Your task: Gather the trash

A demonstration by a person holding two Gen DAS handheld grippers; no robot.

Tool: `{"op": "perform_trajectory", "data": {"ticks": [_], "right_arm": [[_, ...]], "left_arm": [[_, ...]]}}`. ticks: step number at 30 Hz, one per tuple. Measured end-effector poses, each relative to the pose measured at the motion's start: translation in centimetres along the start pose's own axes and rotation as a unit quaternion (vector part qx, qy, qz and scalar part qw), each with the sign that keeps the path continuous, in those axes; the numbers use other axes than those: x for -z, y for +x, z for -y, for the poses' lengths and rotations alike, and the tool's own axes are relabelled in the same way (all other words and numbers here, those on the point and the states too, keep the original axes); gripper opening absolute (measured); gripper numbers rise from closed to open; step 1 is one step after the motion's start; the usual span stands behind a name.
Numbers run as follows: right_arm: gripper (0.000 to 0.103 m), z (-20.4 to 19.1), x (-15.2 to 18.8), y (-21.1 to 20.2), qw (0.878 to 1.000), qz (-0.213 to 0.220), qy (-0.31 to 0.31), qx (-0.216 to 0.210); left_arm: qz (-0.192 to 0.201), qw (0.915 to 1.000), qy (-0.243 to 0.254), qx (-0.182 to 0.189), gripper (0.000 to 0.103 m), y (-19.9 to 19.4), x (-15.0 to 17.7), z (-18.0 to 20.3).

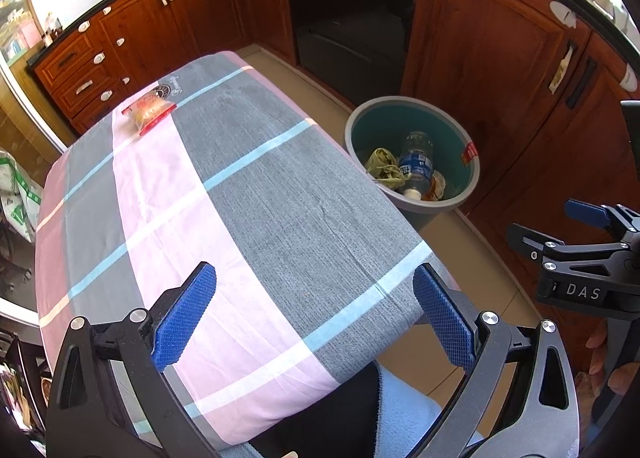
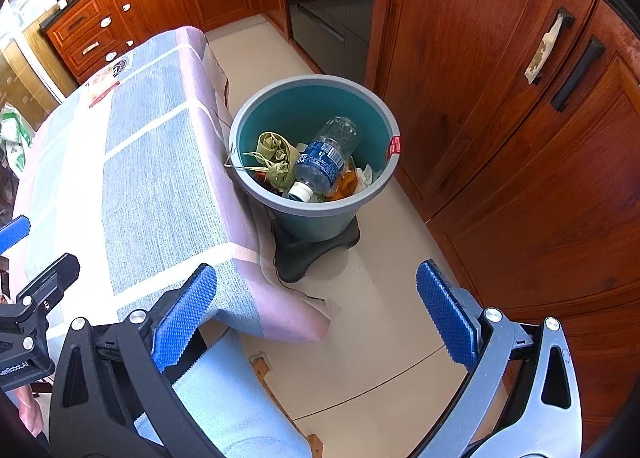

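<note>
I see the table point(image 1: 248, 194) under its checked cloth, bare but for a red packet point(image 1: 150, 109) lying at the far end. The bin point(image 2: 316, 154) stands on the floor beside it, holding a bottle point(image 2: 326, 160) and scraps. My left gripper point(image 1: 314, 316) and right gripper point(image 2: 316, 316) both gape, empty.

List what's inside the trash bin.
Inside the trash bin: a plastic bottle, a green wrapper wad, orange scraps. Anything beneath them is covered.
</note>
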State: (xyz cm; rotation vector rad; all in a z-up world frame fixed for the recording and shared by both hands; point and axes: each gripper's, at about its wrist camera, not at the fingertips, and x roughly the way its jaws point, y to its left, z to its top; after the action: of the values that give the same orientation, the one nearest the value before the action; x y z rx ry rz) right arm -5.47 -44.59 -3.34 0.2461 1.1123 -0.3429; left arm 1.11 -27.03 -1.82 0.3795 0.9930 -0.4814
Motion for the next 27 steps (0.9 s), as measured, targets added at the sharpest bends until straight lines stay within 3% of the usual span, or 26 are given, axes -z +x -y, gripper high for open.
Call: {"op": "perform_trajectory", "data": {"ticks": [27], "right_arm": [[0.096,0.07,0.12,0.78,1.0,-0.009,0.004,0.002]], "left_arm": [[0.0,1.0,-0.004,0.002,0.099,0.49,0.21,-0.17]]}}
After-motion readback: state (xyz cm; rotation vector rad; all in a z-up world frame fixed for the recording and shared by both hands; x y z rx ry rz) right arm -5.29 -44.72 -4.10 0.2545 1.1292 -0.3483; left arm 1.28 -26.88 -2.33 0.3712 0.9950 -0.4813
